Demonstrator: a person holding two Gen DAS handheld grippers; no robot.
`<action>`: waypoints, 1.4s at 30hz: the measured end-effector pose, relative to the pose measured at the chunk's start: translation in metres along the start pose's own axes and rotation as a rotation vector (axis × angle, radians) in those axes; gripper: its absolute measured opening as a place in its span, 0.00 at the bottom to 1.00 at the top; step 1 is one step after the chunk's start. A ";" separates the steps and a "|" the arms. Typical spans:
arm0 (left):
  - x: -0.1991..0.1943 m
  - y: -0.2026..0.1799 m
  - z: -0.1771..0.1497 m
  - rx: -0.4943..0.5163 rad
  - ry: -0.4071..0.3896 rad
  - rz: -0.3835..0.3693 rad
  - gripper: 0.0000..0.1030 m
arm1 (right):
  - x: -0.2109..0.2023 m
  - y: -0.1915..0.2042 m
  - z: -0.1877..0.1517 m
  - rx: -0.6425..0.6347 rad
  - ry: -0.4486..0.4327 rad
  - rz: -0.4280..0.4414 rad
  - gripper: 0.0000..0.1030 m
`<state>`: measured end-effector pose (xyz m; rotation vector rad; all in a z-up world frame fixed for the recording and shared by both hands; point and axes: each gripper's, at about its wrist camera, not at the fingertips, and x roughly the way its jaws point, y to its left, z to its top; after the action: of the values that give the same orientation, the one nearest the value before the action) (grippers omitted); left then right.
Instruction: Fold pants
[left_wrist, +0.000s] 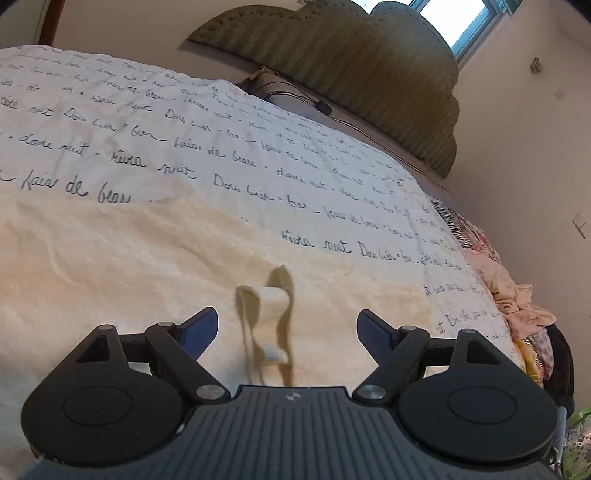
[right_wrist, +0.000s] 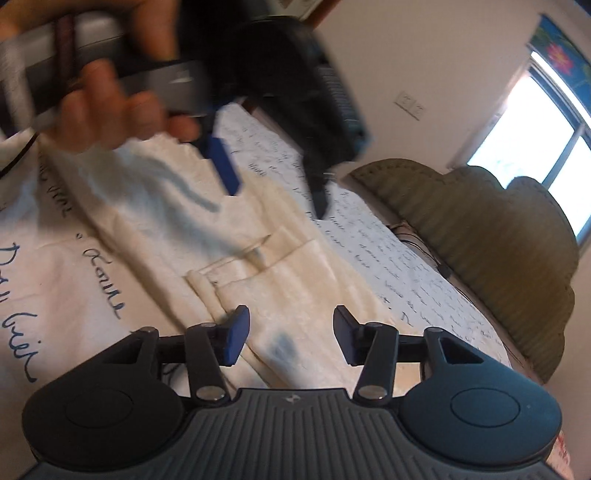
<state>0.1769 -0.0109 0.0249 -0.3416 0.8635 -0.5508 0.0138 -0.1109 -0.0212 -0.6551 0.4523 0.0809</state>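
Observation:
Cream pants (left_wrist: 129, 266) lie spread on a white bed sheet (left_wrist: 110, 110) printed with dark handwriting. In the left wrist view my left gripper (left_wrist: 286, 317) stands open just over the cloth. A narrow cream fabric loop (left_wrist: 264, 314) sticks up between its blue pads, touching neither. In the right wrist view my right gripper (right_wrist: 291, 314) is open above a folded edge of the pants (right_wrist: 295, 266), pads clear of the cloth. Higher in that view a hand (right_wrist: 122, 110) holds the blurred left gripper (right_wrist: 271, 184) over the same garment.
A green cloud-shaped headboard (left_wrist: 351, 74) backs the bed, with a black cable (left_wrist: 321, 107) lying beneath it. A heap of patterned clothes (left_wrist: 509, 295) sits at the bed's right edge. A bright window (right_wrist: 546, 122) is in the wall beyond.

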 end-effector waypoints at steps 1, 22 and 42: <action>0.004 -0.002 0.002 -0.005 0.009 -0.003 0.80 | -0.001 0.002 0.001 -0.011 -0.008 0.010 0.47; 0.069 -0.014 0.010 -0.031 0.159 -0.073 0.56 | 0.015 0.021 -0.006 -0.099 -0.013 -0.007 0.08; 0.043 0.005 -0.017 0.110 0.065 0.081 0.15 | 0.004 0.003 0.000 0.079 0.005 0.247 0.13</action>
<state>0.1872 -0.0329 -0.0144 -0.1887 0.9016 -0.5344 0.0164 -0.1092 -0.0248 -0.5194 0.5372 0.2934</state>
